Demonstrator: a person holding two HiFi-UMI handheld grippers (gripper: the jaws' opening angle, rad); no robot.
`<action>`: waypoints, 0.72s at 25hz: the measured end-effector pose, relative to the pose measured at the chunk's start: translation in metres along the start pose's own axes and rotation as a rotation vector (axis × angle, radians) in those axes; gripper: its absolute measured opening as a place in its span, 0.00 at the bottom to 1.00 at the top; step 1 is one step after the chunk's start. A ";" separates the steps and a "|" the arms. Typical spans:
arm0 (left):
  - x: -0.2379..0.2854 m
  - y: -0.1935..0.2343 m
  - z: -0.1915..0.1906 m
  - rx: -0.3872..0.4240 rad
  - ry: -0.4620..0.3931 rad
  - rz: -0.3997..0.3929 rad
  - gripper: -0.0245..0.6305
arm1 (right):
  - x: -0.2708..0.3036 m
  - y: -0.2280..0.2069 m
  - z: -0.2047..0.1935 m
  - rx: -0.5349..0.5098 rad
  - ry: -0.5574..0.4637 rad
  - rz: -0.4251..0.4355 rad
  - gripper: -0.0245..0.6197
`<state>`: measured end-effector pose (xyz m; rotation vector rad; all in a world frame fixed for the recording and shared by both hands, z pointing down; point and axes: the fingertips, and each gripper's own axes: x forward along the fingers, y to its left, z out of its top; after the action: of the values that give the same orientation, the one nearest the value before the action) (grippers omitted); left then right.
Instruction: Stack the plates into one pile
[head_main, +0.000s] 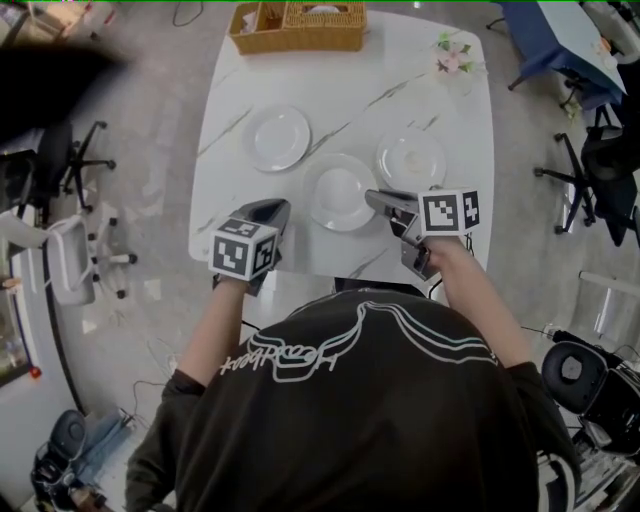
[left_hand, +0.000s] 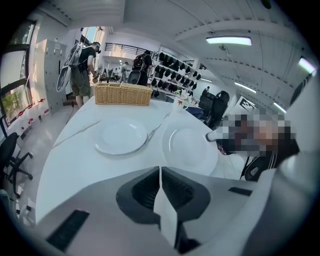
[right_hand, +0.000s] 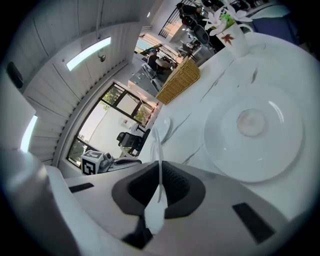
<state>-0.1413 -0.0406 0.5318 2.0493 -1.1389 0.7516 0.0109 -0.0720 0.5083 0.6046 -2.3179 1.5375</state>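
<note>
Thin pinch on the middle plate's rim

The right gripper (head_main: 374, 198) is clamped on the right rim of the middle plate (head_main: 338, 190) (seen edge-on between its jaws). With so slim a hold, the plate may tilt or slip onto the table (head_main: 450, 95). The left gripper (head_main: 274, 209) waits near left, closed and empty.

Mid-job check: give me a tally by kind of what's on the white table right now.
Round white plates: 3
Woven wicker basket: 1
Small white vase of flowers: 1
Total: 5
</note>
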 end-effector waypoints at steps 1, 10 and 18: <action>0.000 -0.001 0.003 0.001 -0.004 -0.004 0.09 | -0.005 -0.002 0.004 0.007 -0.015 -0.003 0.09; 0.014 -0.021 0.022 0.038 -0.005 -0.047 0.09 | -0.055 -0.024 0.035 0.059 -0.149 -0.042 0.09; 0.030 -0.033 0.031 0.055 0.012 -0.075 0.09 | -0.092 -0.053 0.053 0.114 -0.233 -0.082 0.09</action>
<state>-0.0939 -0.0665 0.5263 2.1179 -1.0395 0.7658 0.1165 -0.1225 0.4879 0.9424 -2.3469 1.6462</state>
